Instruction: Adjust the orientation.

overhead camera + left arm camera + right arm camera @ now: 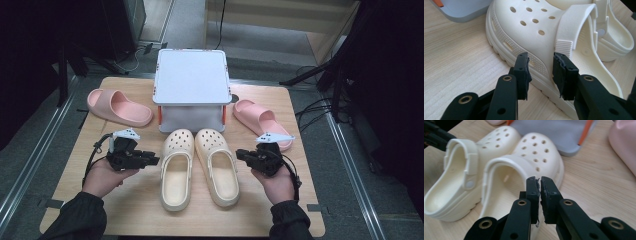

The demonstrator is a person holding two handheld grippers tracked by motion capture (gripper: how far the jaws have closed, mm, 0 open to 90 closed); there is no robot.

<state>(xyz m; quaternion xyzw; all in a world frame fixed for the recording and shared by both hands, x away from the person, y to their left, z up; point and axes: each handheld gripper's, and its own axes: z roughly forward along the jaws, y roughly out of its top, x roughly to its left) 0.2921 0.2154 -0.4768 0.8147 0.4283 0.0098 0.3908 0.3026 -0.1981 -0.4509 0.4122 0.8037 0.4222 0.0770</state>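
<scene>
Two cream clogs (199, 167) lie side by side at the tabletop (125, 210) centre, before a grey box (192, 90). My left tongs (540, 72), half open, straddle the left clog's rim; my right tongs (540, 195), nearly shut and empty, sit beside the right clog.

Pink slides (119, 106) — grey lidded box (191, 76)

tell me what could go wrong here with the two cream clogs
1. The left gripper has its fingers half open over the side wall of the left clog; closing there may pinch only the thin rim and slip off.
2. The right gripper is shut with nothing between its fingers, so it could shove the right clog rather than grasp it.
3. The clogs sit close together, toes near the grey box; nudging one may knock the other.
</scene>
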